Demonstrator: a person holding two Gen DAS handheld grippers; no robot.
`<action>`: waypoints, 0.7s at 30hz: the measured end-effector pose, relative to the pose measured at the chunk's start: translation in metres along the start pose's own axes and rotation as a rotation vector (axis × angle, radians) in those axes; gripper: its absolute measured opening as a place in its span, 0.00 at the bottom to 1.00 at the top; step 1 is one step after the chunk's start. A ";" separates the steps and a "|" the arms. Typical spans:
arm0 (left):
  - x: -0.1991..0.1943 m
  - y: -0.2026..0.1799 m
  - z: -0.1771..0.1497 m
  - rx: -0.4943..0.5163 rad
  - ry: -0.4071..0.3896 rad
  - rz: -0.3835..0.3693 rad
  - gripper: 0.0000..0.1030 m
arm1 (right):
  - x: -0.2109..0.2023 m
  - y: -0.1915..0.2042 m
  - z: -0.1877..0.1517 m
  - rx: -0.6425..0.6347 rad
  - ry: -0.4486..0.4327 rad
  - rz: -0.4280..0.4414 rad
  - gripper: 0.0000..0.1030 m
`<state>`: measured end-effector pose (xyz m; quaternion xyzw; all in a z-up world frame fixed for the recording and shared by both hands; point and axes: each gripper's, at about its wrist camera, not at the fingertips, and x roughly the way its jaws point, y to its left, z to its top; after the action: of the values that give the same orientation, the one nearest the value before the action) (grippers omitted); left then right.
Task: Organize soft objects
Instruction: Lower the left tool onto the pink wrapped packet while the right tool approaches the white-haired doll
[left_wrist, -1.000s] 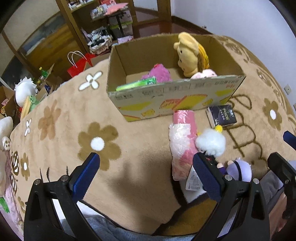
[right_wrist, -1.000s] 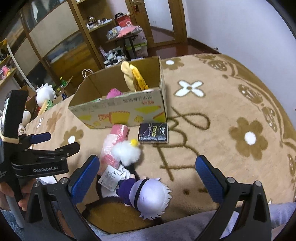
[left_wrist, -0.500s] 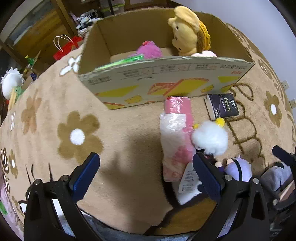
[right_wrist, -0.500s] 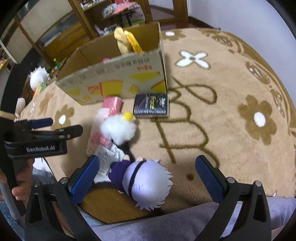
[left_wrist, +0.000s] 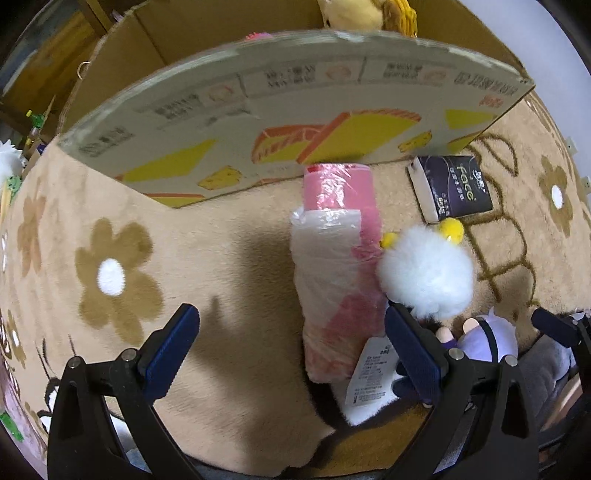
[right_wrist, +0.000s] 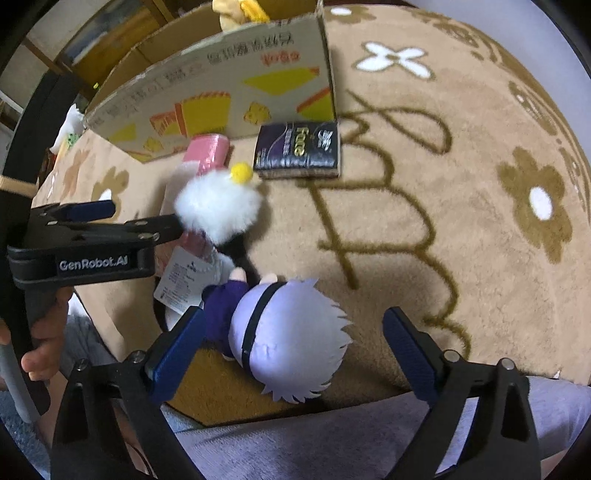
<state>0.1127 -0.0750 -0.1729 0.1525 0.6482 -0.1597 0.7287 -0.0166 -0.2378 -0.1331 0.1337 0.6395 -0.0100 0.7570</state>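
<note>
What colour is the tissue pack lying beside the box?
The tissue pack is dark purple with light lettering, clearest in the right wrist view.

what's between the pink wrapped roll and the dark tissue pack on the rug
The fluffy white plush with yellow tips lies between the pink wrapped roll and the dark tissue pack, against the roll's side. The left wrist view shows it best.

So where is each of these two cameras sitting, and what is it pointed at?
Left wrist: rides the left claw, looking down past open blue fingers at the pink wrapped roll before the cardboard box.
Right wrist: rides the right claw, open over the white-haired doll; the person's left hand shows.
Both see the fluffy white toy and dark tissue pack.
</note>
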 end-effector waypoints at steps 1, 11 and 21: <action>0.003 -0.001 0.001 0.006 0.004 0.004 0.97 | 0.002 0.001 0.000 -0.002 0.011 0.001 0.98; 0.019 -0.016 0.002 0.019 -0.029 0.080 0.96 | 0.026 -0.003 -0.010 0.035 0.110 0.052 0.78; 0.035 -0.033 -0.007 -0.012 0.013 -0.003 0.64 | 0.027 -0.009 -0.011 0.044 0.115 0.104 0.63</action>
<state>0.0955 -0.1032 -0.2086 0.1482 0.6540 -0.1561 0.7253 -0.0236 -0.2400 -0.1625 0.1835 0.6739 0.0229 0.7153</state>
